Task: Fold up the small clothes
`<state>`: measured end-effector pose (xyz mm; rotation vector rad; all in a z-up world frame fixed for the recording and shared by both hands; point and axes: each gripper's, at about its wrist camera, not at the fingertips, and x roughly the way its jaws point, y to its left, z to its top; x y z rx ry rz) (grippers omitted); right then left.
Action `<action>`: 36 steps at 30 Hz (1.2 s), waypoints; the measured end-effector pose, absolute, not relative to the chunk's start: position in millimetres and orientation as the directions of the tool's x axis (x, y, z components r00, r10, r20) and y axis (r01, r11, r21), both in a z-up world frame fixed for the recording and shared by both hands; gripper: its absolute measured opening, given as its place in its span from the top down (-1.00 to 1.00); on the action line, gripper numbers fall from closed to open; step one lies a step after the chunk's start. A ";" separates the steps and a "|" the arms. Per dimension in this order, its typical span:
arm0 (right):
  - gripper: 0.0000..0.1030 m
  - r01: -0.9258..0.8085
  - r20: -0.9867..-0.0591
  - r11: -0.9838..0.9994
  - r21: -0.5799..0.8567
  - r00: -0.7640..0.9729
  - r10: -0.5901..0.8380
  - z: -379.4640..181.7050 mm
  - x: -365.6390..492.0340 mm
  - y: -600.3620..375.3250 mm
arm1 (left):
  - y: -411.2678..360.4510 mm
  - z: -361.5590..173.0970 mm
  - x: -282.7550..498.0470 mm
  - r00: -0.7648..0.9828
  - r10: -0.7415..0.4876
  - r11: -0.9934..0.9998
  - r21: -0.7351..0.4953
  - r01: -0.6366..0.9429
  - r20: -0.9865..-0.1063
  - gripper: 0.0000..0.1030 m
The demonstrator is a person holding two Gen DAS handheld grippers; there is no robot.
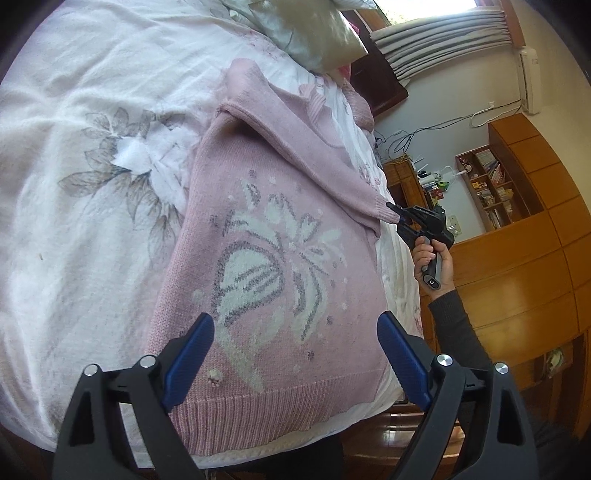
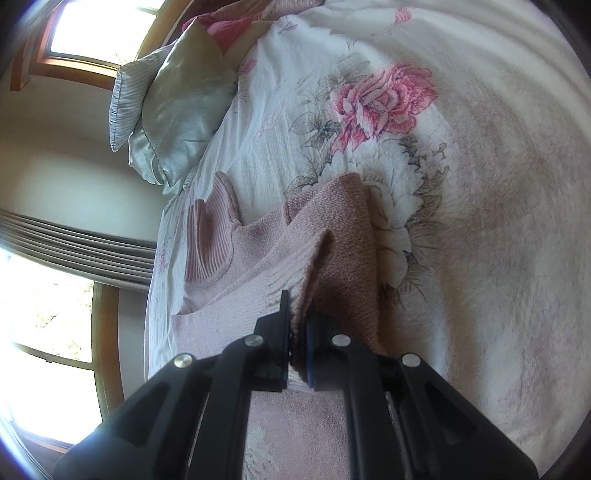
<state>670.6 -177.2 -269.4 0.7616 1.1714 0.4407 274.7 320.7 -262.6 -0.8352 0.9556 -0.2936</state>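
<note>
Pink knitted sweater (image 1: 273, 258) spread mid-frame on the flowered bed cover (image 1: 92, 155), sleeve (image 1: 317, 155) folded across it, cuff pinched in the right claw (image 1: 397, 216) (a hand (image 1: 432, 262) gripping its handle), left claw (image 1: 295, 354) spread wide above the hem, pillow (image 1: 317, 33) at top.

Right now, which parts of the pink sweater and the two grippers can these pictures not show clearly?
- Left wrist view: the far sleeve of the pink sweater is hidden; the collar area bunches near the pillow.
- Left wrist view: the right gripper is small; its fingertips disappear into the sleeve cuff.
- Right wrist view: the sweater's hem and pattern are covered by the gripper body.
- The left gripper is open; its handle is cut off below.
</note>
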 end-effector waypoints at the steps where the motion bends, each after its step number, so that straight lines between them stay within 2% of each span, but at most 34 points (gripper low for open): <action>1: 0.87 0.071 -0.661 0.684 0.726 0.342 0.667 -272.7 671.2 -176.5 | 321.0 -263.2 275.2 0.566 -0.563 0.660 -0.740 -0.131 -0.602 -0.75; 3: 0.62 0.090 -0.668 0.684 0.724 0.340 0.662 -279.2 671.1 -180.4 | 321.1 -264.1 276.7 0.563 -0.562 0.661 -0.738 -0.135 -0.606 -0.75; 4: 0.19 0.119 -0.657 0.663 0.739 0.340 0.672 -283.8 670.8 -187.0 | 321.0 -264.1 278.5 0.561 -0.563 0.661 -0.738 -0.136 -0.607 -0.75; 5: -0.09 0.148 -0.649 0.645 0.750 0.358 0.672 -286.1 669.0 -196.0 | 320.6 -263.5 281.1 0.559 -0.563 0.663 -0.736 -0.134 -0.609 -0.75; 7: -0.04 0.172 -0.632 0.623 0.763 0.399 0.664 -287.7 663.9 -212.9 | 318.9 -260.0 287.9 0.557 -0.565 0.672 -0.731 -0.118 -0.609 -0.75; 8: 0.15 0.180 -0.624 0.611 0.771 0.406 0.668 -288.5 662.2 -218.9 | 317.6 -257.5 292.8 0.554 -0.569 0.674 -0.730 -0.109 -0.608 -0.75; 10: 0.38 0.155 -0.607 0.605 0.781 0.418 0.676 -283.9 655.6 -223.0 | 313.8 -251.5 306.7 0.548 -0.579 0.683 -0.726 -0.080 -0.604 -0.76; 13: 0.59 0.047 -0.586 0.631 0.775 0.429 0.688 -267.0 644.7 -211.3 | 309.4 -240.1 338.4 0.548 -0.591 0.694 -0.719 -0.028 -0.592 -0.81; 16: 0.59 -0.056 -0.571 0.639 0.767 0.395 0.720 -262.0 639.3 -190.4 | 310.7 -226.0 384.4 0.565 -0.634 0.664 -0.746 0.050 -0.527 -0.88; 19: 0.59 -0.027 -0.635 0.684 0.729 0.347 0.690 -282.0 645.7 -183.1 | 319.1 -220.7 444.3 0.587 -0.654 0.641 -0.762 0.096 -0.476 -0.91; 21: 0.74 0.015 -0.650 0.684 0.729 0.328 0.685 -296.2 650.3 -187.7 | 325.5 -231.5 487.7 0.584 -0.642 0.655 -0.751 0.081 -0.497 -0.91; 24: 0.73 0.010 -0.647 0.680 0.734 0.315 0.694 -298.3 651.6 -189.2 | 338.1 -265.1 542.8 0.539 -0.598 0.709 -0.705 0.010 -0.593 -0.91; 26: 0.60 -0.028 -0.650 0.690 0.724 0.309 0.695 -286.2 653.2 -185.2 | 351.3 -292.0 564.5 0.494 -0.551 0.752 -0.657 -0.056 -0.672 -0.88; 27: 0.60 -0.046 -0.653 0.696 0.716 0.307 0.692 -279.2 655.3 -183.6 | 356.6 -298.3 569.4 0.477 -0.566 0.738 -0.672 -0.070 -0.672 -0.80; 29: 0.60 -0.097 -0.653 0.705 0.702 0.306 0.692 -260.9 664.4 -176.1 | 357.0 -287.7 573.7 0.454 -0.584 0.728 -0.682 -0.073 -0.672 -0.80; 33: 0.60 -0.185 -0.641 0.703 0.687 0.302 0.706 -228.8 706.5 -142.7 | 347.8 -217.5 601.3 0.526 -0.627 0.723 -0.681 0.118 -0.575 -0.89; 35: 0.42 -0.208 -0.636 0.696 0.687 0.292 0.715 -221.9 738.5 -114.6 | 344.4 -195.8 641.4 0.542 -0.625 0.730 -0.666 0.153 -0.561 -0.93; 36: 0.40 -0.207 -0.637 0.697 0.687 0.290 0.714 -221.7 754.1 -101.6 | 342.4 -194.2 666.0 0.532 -0.615 0.744 -0.652 0.145 -0.582 -0.93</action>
